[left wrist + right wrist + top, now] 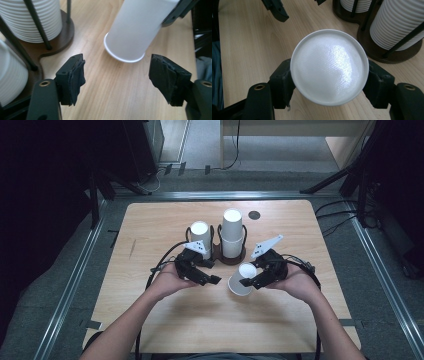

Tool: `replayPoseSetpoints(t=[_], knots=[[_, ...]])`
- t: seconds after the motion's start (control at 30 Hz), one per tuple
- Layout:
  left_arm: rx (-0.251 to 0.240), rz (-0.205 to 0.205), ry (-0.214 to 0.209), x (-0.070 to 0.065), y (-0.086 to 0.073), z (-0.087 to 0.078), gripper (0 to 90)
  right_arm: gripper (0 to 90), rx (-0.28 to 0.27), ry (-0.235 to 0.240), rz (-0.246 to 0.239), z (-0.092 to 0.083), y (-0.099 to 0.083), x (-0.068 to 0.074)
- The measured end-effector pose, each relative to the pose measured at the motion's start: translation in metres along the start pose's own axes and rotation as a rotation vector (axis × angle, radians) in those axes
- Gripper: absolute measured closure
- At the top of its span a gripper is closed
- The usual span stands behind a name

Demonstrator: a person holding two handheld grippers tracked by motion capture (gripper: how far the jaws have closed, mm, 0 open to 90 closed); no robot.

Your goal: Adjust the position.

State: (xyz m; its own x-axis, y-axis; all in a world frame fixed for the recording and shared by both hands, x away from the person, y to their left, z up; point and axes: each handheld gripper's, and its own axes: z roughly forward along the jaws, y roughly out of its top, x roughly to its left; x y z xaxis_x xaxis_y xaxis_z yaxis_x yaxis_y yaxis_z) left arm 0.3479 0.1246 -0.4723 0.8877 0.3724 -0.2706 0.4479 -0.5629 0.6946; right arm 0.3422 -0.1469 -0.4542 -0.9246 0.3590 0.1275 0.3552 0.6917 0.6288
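Now paper cup (329, 66) between right claw (329, 82) pads.

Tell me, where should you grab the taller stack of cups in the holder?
Probably near the top of the taller cup stack, coming down from above. The black holder rods stand around its lower part, so only the upper cups stick out free, and their round sides suit a squeeze.

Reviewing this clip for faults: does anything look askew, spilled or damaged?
Nothing spilled or damaged. One white cup is tilted, upside down, clamped in the right gripper, rim near the table. The two stacks stand upright in their holder.
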Motion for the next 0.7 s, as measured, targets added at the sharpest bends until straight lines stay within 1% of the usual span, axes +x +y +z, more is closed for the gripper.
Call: replayPoseSetpoints(t=[0.03, 0.1, 0.17, 0.2, 0.23, 0.3, 0.33, 0.43, 0.47, 0.53, 0.63, 0.7], knots=[[-0.013, -0.011, -0.015, 0.001, -0.001, 0.0, 24.5, 33.0, 0.005, 0.008, 0.004, 0.002, 0.0, 0.001], [-0.011, -0.007, -0.016, 0.001, -0.001, 0.001, 19.6, 33.0, 0.02, 0.009, -0.007, 0.006, -0.001, 0.003], [0.006, -0.017, -0.046, 0.003, -0.003, 0.004, 13.4, 33.0, 0.025, 0.007, -0.013, 0.009, -0.001, 0.003], [0.013, -0.012, -0.051, 0.003, -0.004, 0.005, 10.9, 33.0, 0.022, 0.013, -0.006, 0.01, -0.001, 0.003], [0.021, 0.0, -0.049, 0.002, -0.005, 0.006, 10.5, 33.0, 0.024, 0.014, -0.003, 0.012, -0.001, 0.003], [0.023, 0.005, -0.044, 0.001, -0.006, 0.008, 8.7, 33.0, 0.023, 0.016, -0.006, 0.013, -0.001, 0.002], [0.029, 0.02, -0.038, 0.001, -0.006, 0.009, 8.5, 33.0, 0.013, 0.019, -0.006, 0.014, 0.0, 0.003], [0.024, 0.037, -0.026, -0.001, -0.007, 0.011, 8.5, 33.0, 0.002, 0.023, -0.004, 0.015, 0.002, 0.003], [0.018, 0.038, -0.025, -0.001, -0.008, 0.011, 8.5, 33.0, -0.015, 0.032, -0.003, 0.015, 0.003, 0.002], [0.013, 0.043, -0.02, -0.001, -0.009, 0.011, 8.5, 33.0, -0.021, 0.034, 0.002, 0.015, 0.004, 0.002], [0.012, 0.047, -0.007, -0.002, -0.01, 0.013, 8.5, 33.0, -0.052, 0.046, 0.008, 0.016, 0.009, 0.002], [0.005, 0.044, 0.0, -0.003, -0.012, 0.015, 8.5, 33.0, -0.06, 0.051, 0.008, 0.017, 0.01, 0.002]])
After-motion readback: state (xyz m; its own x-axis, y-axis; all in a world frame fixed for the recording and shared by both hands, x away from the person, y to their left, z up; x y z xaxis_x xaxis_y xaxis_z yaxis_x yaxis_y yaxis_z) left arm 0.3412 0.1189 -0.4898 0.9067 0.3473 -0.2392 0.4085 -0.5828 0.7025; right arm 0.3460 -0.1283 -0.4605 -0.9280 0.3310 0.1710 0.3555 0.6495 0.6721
